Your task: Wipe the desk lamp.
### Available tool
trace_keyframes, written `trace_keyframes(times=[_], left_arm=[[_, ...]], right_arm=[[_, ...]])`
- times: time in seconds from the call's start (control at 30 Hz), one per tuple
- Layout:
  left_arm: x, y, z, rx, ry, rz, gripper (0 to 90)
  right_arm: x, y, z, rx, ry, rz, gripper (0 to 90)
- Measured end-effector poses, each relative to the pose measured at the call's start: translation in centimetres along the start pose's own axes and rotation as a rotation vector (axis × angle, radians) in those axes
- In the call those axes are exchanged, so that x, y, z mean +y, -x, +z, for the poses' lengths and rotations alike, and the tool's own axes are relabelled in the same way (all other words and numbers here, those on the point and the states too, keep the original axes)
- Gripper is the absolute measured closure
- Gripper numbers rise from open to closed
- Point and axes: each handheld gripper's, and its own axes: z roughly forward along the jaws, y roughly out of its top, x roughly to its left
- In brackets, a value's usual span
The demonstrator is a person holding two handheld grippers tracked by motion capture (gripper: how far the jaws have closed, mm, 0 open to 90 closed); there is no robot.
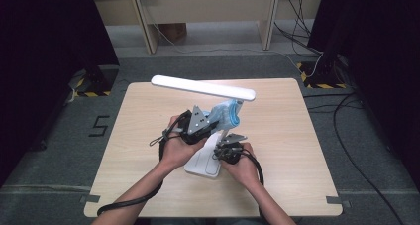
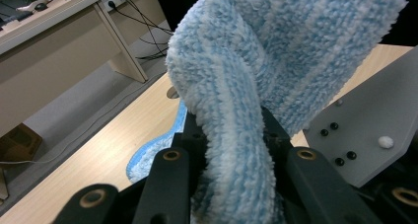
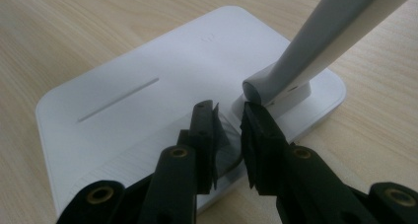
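Note:
A white desk lamp stands mid-table, with a flat base [image 1: 200, 161], a slanted arm and a long head bar [image 1: 203, 87]. My left gripper [image 1: 214, 119] is shut on a fluffy blue-and-white cloth [image 1: 227, 114], held against the lamp's arm just under the head. In the left gripper view the cloth [image 2: 276, 51] bulges out from between the jaws of the left gripper [image 2: 234, 135] and hides their tips. My right gripper [image 1: 229, 140] sits low at the base. In the right gripper view, the right gripper [image 3: 230, 116] has its jaws a little apart over the base [image 3: 133, 86], beside the arm's foot [image 3: 281, 86], holding nothing.
The lamp stands on a light wooden table [image 1: 148, 111], which has bare wood to its left and right. Pale desks [image 1: 208, 7] stand beyond the far edge. Cables [image 1: 346, 136] trail over the grey floor at the right. Dark curtains flank both sides.

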Motion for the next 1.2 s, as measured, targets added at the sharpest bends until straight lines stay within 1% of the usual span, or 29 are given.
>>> trace_keyframes(times=[0.1, 0.23, 0.43, 0.5, 0.57, 0.6, 0.67, 0.7, 0.83, 0.9, 1.13, 1.2], left_arm=[[-0.1, 0.0, 0.0, 0.002, -0.007, 0.011, 71.4], [-0.2, 0.1, 0.1, 0.004, -0.011, 0.012, 71.4], [-0.6, 0.4, 0.4, 0.005, -0.021, 0.021, 71.4], [-0.7, 0.4, 0.6, 0.005, -0.026, 0.023, 71.3], [-0.9, 0.4, 0.7, 0.006, -0.029, 0.023, 71.3], [-1.0, 0.4, 0.7, 0.005, -0.032, 0.022, 71.3], [-1.0, 0.3, 0.7, 0.009, -0.035, 0.023, 71.3], [-1.1, 0.3, 0.7, 0.011, -0.035, 0.019, 71.3], [-1.2, 0.0, 0.7, 0.018, -0.04, 0.016, 71.3], [-1.3, -0.1, 0.7, 0.021, -0.042, 0.013, 71.3], [-1.5, -0.1, 0.9, 0.024, -0.052, 0.026, 71.2], [-1.6, -0.1, 1.0, 0.023, -0.053, 0.018, 71.3]], right_arm=[[-0.1, 0.0, 0.0, 0.002, -0.001, 0.003, 75.6], [-0.1, 0.0, 0.0, 0.002, 0.005, 0.007, 75.6], [-0.3, 0.0, -0.1, -0.002, 0.023, 0.003, 75.1], [-0.4, 0.0, -0.1, 0.001, 0.03, 0.014, 74.5], [-0.5, 0.0, -0.1, 0.002, 0.035, 0.008, 74.5], [-0.5, 0.0, -0.1, 0.001, 0.034, 0.006, 74.6], [-0.3, -0.1, -0.1, -0.003, 0.029, -0.018, 74.9], [-0.3, -0.1, -0.1, -0.001, 0.026, -0.019, 74.9], [-0.3, 0.0, 0.0, 0.003, 0.022, -0.008, 75.0], [-0.3, 0.0, 0.0, 0.002, 0.02, -0.015, 75.0], [-0.1, 0.0, 0.0, 0.008, 0.01, -0.012, 75.1], [-0.1, 0.0, 0.0, 0.011, 0.01, -0.012, 75.1]])
